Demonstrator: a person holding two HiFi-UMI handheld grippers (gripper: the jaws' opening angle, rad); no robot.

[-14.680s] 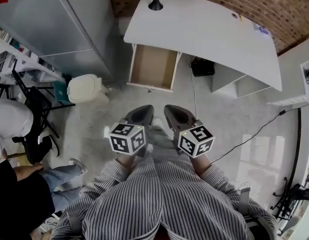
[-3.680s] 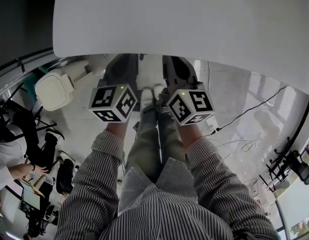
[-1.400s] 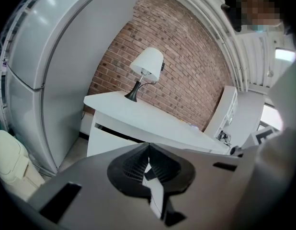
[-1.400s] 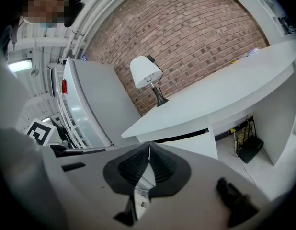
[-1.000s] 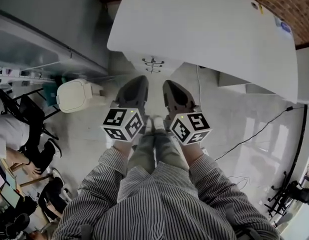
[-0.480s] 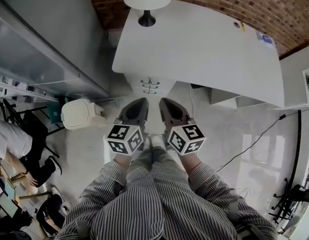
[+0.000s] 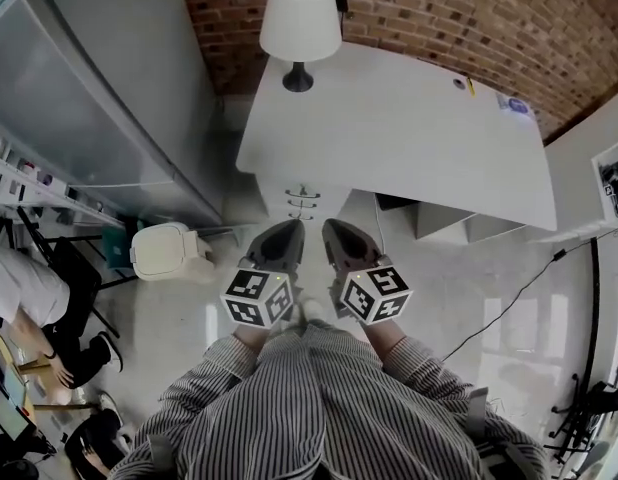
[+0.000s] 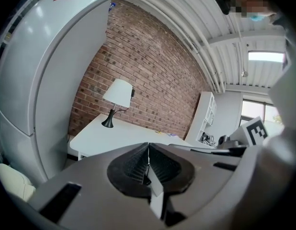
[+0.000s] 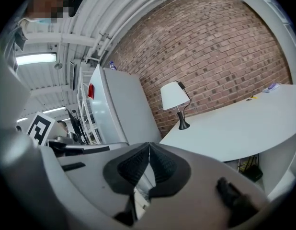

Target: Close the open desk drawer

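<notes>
The white desk (image 7: 409, 128) stands against the brick wall, with its drawer stack (image 7: 301, 204) at the near left; all drawer fronts sit flush, handles showing. My left gripper (image 7: 281, 236) and right gripper (image 7: 338, 236) hover side by side over the floor, a short way in front of the drawers, touching nothing. In the left gripper view the jaws of that gripper (image 8: 148, 147) meet, shut and empty, with the desk (image 8: 119, 139) beyond. In the right gripper view the other gripper (image 9: 148, 146) is also shut and empty, facing the desk (image 9: 244, 128).
A white lamp (image 7: 299, 23) stands on the desk's far left corner. A tall grey cabinet (image 7: 99, 88) rises at the left, a cream bin (image 7: 164, 251) beside it. A seated person (image 7: 29, 298) is at far left. A cable (image 7: 519, 278) crosses the floor on the right.
The drawer, open 14.7 s ago, is shut now. Over the last second the view has drawn back from the desk, and both grippers have kept side by side, shut.
</notes>
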